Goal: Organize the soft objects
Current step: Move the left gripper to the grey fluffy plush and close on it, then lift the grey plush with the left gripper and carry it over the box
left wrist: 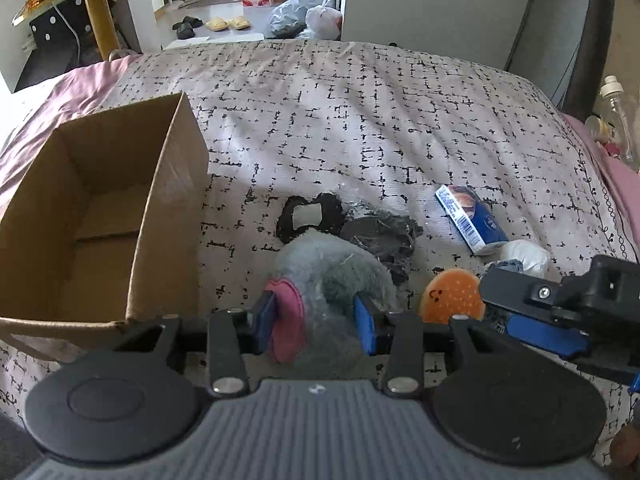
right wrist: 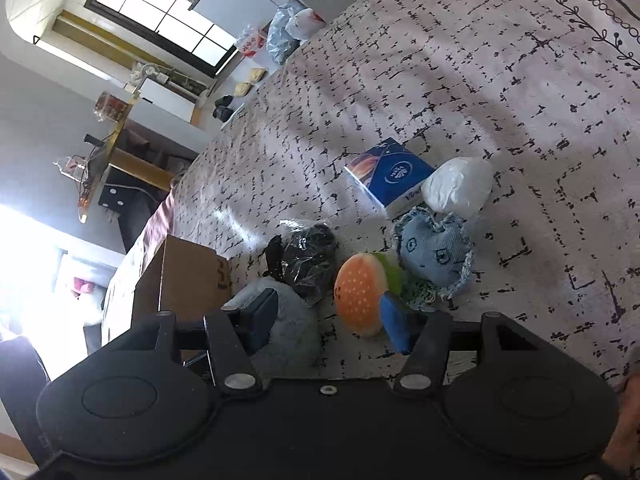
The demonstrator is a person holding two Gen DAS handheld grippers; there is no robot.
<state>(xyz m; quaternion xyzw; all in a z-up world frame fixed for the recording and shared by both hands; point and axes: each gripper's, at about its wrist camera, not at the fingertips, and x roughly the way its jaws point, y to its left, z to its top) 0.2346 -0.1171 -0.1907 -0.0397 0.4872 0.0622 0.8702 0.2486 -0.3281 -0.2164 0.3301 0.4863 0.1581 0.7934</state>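
A: What has the left claw (left wrist: pixel 316 316) got?

B: A grey plush (left wrist: pixel 332 268) with a pink patch, its blue fingers (left wrist: pixel 365 322) pressing both sides. The fur bulges between them, so the hold looks snug.

A: Where does it go?

B: Likely the box (left wrist: pixel 168 208) at ten o'clock, open-topped on the bed (left wrist: pixel 400 120), with nothing visible inside.

A: And the right claw (right wrist: pixel 330 322)?

B: Wide apart, holding nothing. An orange bun toy (right wrist: pixel 360 292) lies just ahead at twelve, probably next.

A: What else waits?

B: A denim doll (right wrist: pixel 436 252) at one o'clock, a black bundle (right wrist: pixel 308 260) at eleven, then a white wad (right wrist: pixel 458 184) touching a tissue pack (right wrist: pixel 390 176) farther out.
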